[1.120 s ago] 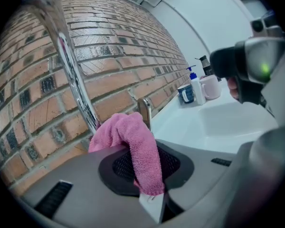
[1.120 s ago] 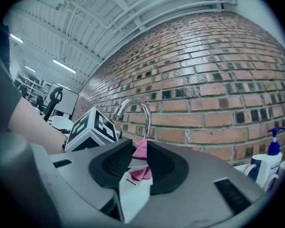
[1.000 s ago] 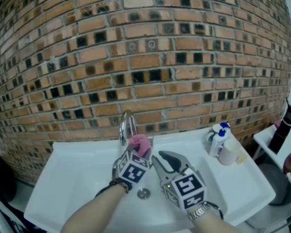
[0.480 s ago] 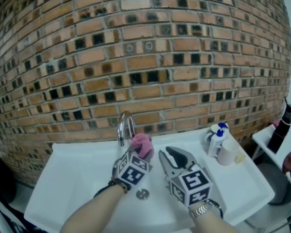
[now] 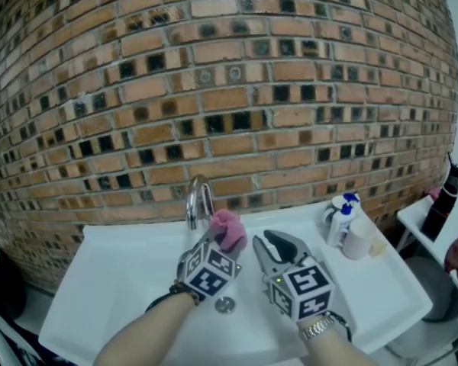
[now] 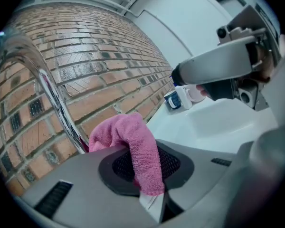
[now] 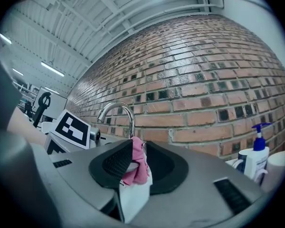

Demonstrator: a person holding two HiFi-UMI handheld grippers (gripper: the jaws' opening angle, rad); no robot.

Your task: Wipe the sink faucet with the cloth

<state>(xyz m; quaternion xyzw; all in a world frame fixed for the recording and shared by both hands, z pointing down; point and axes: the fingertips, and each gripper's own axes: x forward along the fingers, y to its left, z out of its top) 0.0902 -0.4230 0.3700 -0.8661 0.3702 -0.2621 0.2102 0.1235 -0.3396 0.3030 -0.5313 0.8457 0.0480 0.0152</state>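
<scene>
Both grippers hang over the sink [image 5: 114, 269]. My left gripper [image 5: 220, 242] is clamped on the pink cloth [image 5: 227, 229], just beside the faucet [image 5: 190, 204]. My right gripper [image 5: 277, 244] stands parted, holding nothing. I judge wiping is under way; next, press the cloth onto the chrome and rub along it. The bottle [image 5: 342, 219] labels are too small to read.

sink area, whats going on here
A person with a gripper in each hand is working at a white sink against a brick wall. The left gripper has its jaws shut on a pink cloth, held close beside the curved faucet; whether the cloth touches it is hard to tell. The right gripper hangs just right of the cloth over the basin, jaws apart, gripping nothing.
</scene>
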